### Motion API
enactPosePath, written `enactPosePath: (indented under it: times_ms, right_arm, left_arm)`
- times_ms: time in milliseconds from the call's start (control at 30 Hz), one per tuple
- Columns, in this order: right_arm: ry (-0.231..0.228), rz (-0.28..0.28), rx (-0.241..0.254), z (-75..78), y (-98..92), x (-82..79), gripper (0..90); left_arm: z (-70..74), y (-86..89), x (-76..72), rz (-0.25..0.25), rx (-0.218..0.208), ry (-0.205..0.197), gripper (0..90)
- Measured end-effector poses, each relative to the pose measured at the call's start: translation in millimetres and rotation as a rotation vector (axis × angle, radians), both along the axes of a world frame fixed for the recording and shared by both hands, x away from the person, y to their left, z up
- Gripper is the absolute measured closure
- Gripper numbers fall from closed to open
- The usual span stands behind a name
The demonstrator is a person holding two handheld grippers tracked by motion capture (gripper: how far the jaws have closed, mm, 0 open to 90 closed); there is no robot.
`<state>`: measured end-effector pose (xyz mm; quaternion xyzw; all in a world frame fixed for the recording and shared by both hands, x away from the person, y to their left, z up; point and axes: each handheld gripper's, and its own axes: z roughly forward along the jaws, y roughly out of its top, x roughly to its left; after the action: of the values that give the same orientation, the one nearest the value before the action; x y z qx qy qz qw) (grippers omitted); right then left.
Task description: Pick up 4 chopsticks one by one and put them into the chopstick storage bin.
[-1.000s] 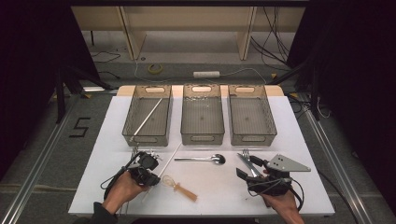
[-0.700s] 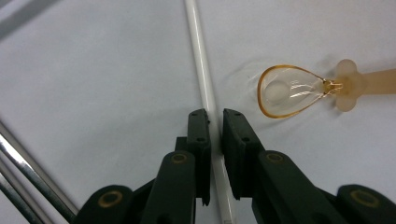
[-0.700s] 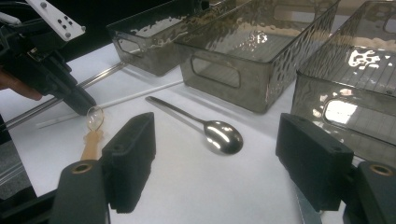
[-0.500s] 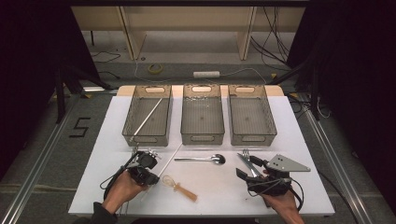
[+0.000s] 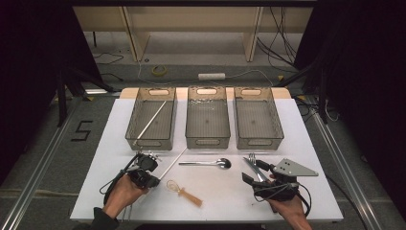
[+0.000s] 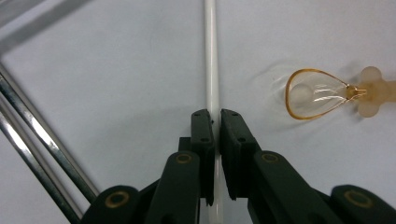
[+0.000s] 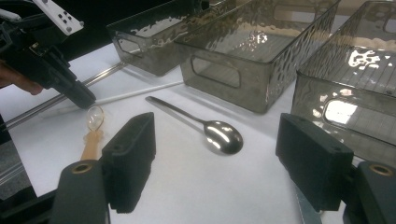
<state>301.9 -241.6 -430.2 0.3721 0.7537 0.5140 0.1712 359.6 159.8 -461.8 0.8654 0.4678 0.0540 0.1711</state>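
A thin white stick [image 6: 211,56] lies slanted on the white table [image 5: 311,143], in front of the left bin [image 5: 174,160]. My left gripper [image 6: 217,116] points down at it. Its jaws have just been closing, and the pads now pinch the stick between them. In the high view that gripper [image 5: 155,176] sits at the front left, held by a hand. My right gripper [image 7: 217,154] stands open at the front right [image 5: 256,172] with nothing between its pads. It faces a metal spoon [image 7: 224,136].
Three smoky plastic bins stand in a row at the back: left [image 5: 131,132], holding another white stick [image 5: 151,122], middle [image 5: 207,142] and right [image 5: 258,143]. A small whisk [image 5: 184,191] lies front centre. A fork [image 5: 252,162] lies by the right gripper. Two metal rods [image 6: 32,135] lie beside the left gripper.
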Motion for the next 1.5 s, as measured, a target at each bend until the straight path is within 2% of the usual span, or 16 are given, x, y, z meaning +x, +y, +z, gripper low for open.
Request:
enactPosePath:
  times_ms: [933,1500]
  right_arm:
    - [0.000,-0.001,0.000,0.1,-0.2,-0.1,29.7]
    - [0.000,-0.001,-0.001,0.0,-0.4,-0.1,29.7]
  left_arm:
    - [22.0,16.9,-6.0,-0.021,-0.049,-0.091,84.2]
    - [40.5,35.1,-8.6,0.013,-0.120,-0.148,84.2]
